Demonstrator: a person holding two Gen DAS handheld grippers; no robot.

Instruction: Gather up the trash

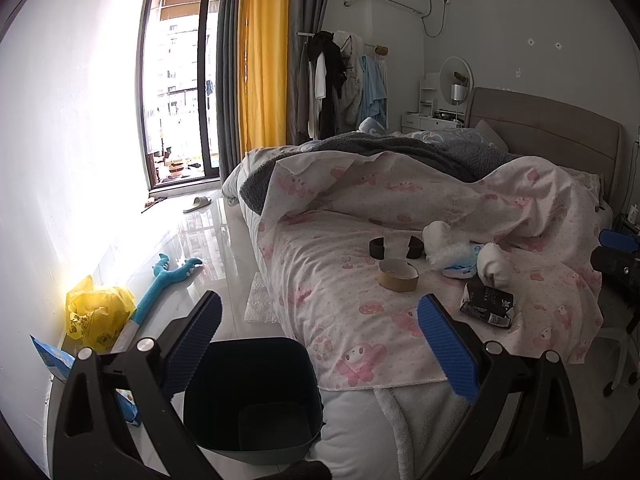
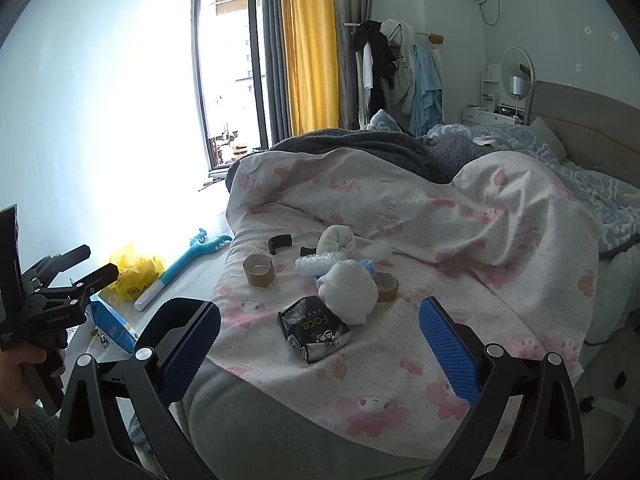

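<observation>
On the pink-patterned bedspread (image 2: 400, 360) lies a small heap of trash. It holds a crumpled black wrapper (image 2: 314, 328) (image 1: 486, 304), white tissue wads (image 2: 348, 290) (image 1: 494, 264), bubble wrap (image 2: 316, 264), two cardboard tape cores (image 2: 259, 270) (image 2: 386, 286) and black curved pieces (image 2: 279, 243). My right gripper (image 2: 320, 344) is open just short of the wrapper and holds nothing. A hand carries my left gripper (image 1: 320, 340) (image 2: 100, 259), open and empty, over a dark bin (image 1: 256, 364) on the floor beside the bed. One tape core (image 1: 398, 276) lies ahead of it.
Along the wall, the floor holds a yellow plastic bag (image 1: 96, 312), a blue plush toy (image 1: 168, 280), a blue packet (image 1: 52, 356) and a sheet of bubble wrap (image 1: 262, 304). A slipper (image 1: 197, 203) lies near the balcony door. A white chair base (image 1: 616, 340) stands right of the bed.
</observation>
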